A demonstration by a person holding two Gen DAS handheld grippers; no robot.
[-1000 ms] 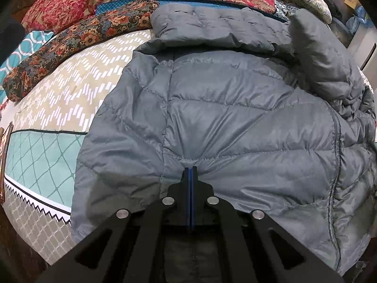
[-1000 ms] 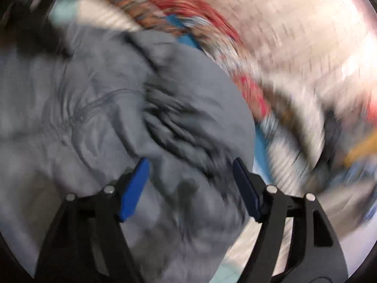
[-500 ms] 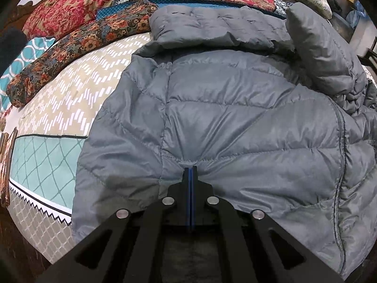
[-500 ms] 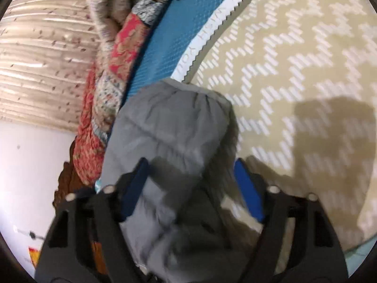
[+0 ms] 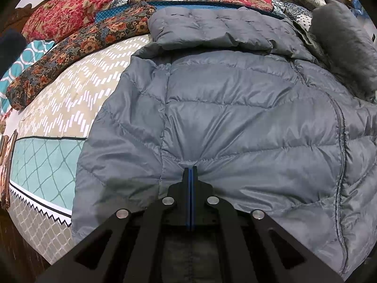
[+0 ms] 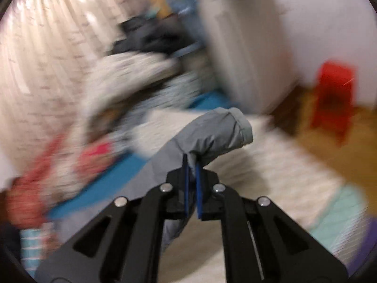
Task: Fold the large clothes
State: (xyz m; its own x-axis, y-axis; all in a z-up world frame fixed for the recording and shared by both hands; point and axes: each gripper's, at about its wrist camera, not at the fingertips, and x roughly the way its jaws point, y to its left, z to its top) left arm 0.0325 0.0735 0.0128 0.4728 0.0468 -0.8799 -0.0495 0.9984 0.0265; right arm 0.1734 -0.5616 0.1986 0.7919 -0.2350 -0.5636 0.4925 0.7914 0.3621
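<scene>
A grey quilted puffer jacket (image 5: 235,118) lies spread on the bed, back side up, collar at the far end. My left gripper (image 5: 190,172) is shut on the jacket's near hem, which puckers around the blue pads. My right gripper (image 6: 191,165) is shut on the end of the jacket's grey sleeve (image 6: 212,134) and holds the cuff lifted above the bed. The same sleeve (image 5: 346,44) stands raised at the far right of the left wrist view. The right wrist view is blurred by motion.
The bed has a beige zigzag cover (image 5: 77,89) with a teal border (image 5: 44,160). Floral quilts and pillows (image 5: 99,26) are piled along the far side. A red stool (image 6: 332,96) stands on the floor beyond the bed.
My right gripper has shut on the sleeve cuff and swung it up off the bed. My left gripper has stayed shut on the hem, hardly moving.
</scene>
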